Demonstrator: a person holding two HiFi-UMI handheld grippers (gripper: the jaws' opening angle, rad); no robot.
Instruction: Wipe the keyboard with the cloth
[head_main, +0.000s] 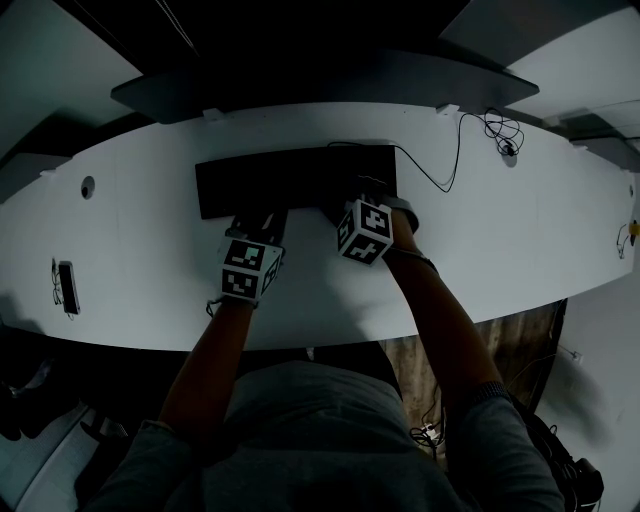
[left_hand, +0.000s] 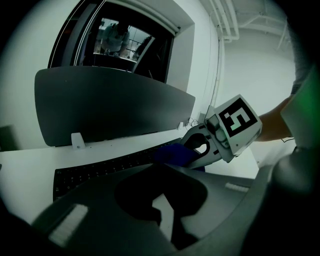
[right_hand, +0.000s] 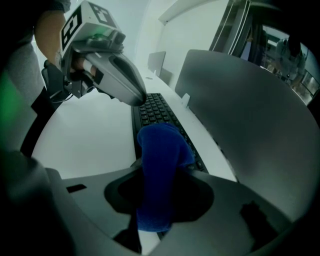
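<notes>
Cloth (right_hand: 160, 165) clamped in my right tool (head_main: 360, 203), lying on the right end of the keyboard (head_main: 290, 180), which runs leftward along the far edge of the bench (head_main: 480, 240). My left tool (right_hand: 139, 97), closed and empty, sits at its near edge.

**One keyboard, one cloth, two grippers**

From where I stand there is a single white desk (head_main: 520, 230), and on it one black keyboard (head_main: 290, 178) up at twelve o'clock. There are two grippers, the left gripper (head_main: 255, 222) and the right gripper (head_main: 368, 192), and two marker cubes (head_main: 250, 270), one on each. One cloth (right_hand: 160, 160), blue. One dark divider panel (head_main: 320, 80) past the keyboard. One thin black cable (head_main: 450, 160) at two o'clock, one small dark device (head_main: 67, 285) at nine, and one round hole (head_main: 88, 186) at ten. Two forearms (head_main: 440, 310) come in from six.
</notes>
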